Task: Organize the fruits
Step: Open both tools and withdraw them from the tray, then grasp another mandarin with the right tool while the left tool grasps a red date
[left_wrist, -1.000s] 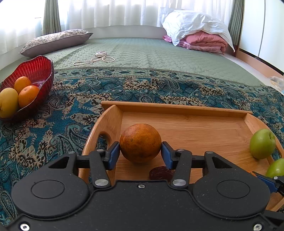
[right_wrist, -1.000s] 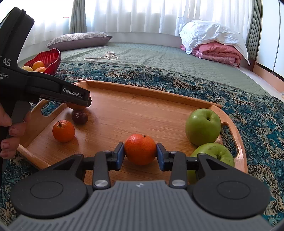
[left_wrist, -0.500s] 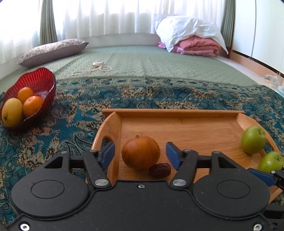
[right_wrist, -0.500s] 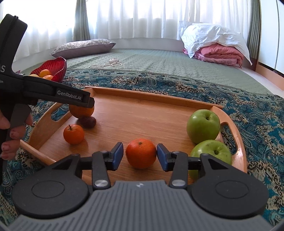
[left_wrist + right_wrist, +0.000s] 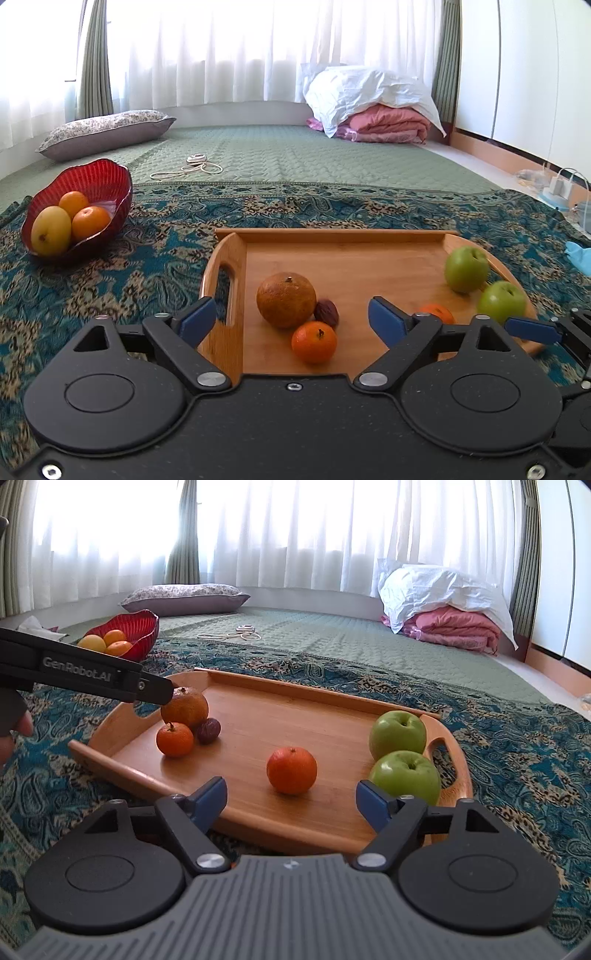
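A wooden tray (image 5: 332, 234) lies on the patterned cloth. On its left part sit a large dull orange (image 5: 286, 300), a small tangerine (image 5: 314, 341) and a dark date (image 5: 327, 312). My left gripper (image 5: 291, 318) is pulled back from them, its jaws opening, pads touching nothing. In the right wrist view a tangerine (image 5: 291, 770) rests free on the tray (image 5: 325, 692) ahead of my right gripper (image 5: 291, 800), whose jaws are opening too. Two green apples (image 5: 397, 734) (image 5: 406, 777) stand by the right handle. A red bowl (image 5: 99, 181) holds a mango and two oranges.
A white cable (image 5: 192, 168) lies on the green quilt behind. A pillow (image 5: 107, 129) is at the back left, piled bedding (image 5: 373, 107) at the back right. A charger and bottles (image 5: 561, 188) stand at the right edge. A person's hand (image 5: 14, 727) holds the left gripper.
Both grippers have let go and opened wide. The left one drew back and rose from the large orange; the right one backed off its tangerine. Both fruits rest on the tray.
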`<state>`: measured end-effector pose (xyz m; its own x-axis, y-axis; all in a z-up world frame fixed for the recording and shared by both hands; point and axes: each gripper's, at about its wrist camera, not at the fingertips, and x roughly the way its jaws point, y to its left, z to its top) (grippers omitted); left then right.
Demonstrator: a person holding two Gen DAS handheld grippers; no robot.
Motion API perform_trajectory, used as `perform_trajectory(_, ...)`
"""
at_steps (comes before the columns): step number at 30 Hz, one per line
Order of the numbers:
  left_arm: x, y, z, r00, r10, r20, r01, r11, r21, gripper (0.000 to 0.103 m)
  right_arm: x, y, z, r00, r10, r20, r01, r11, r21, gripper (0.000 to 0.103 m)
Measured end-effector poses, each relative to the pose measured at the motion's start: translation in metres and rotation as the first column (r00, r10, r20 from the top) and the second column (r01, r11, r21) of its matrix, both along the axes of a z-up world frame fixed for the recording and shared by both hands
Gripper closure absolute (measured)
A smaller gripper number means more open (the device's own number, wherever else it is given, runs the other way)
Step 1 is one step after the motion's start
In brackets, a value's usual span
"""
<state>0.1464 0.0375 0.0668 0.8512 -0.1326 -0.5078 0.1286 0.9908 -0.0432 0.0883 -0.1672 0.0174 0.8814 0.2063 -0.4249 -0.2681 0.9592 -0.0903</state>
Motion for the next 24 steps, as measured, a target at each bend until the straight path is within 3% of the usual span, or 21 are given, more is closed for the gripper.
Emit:
perform_trajectory(10,-0.053,-0.013,-0.02,0.999,-0.039,0.002,0.039,0.999,0.011,0.006,-0.03,-0.004,-0.014,1.0,-0.004,0.028,0.005,1.0,-0.019,0.015)
perform_trajectory(20,-0.069,-0.028,-0.047,0.997,-0.055,-0.046,0.055,0.999,0.002,0.006,-0.039,-0.007,-0.025,1.0,0.006,-0.013,-0.006,1.0,0.004,0.019)
perform_trajectory(21,-0.07,-0.028,-0.049,0.997,-0.058,-0.048,0.058,0.998,0.002,0.006,-0.039,-0.007,-0.026,1.0,0.008,-0.013,-0.008,1.0,0.004,0.02)
perform_trajectory(24,-0.071,-0.03,-0.051,0.996,-0.065,-0.06,0.065,0.998,-0.003,0.025,-0.039,-0.004,-0.028,1.0,0.007,-0.023,-0.007,1.0,0.005,0.024)
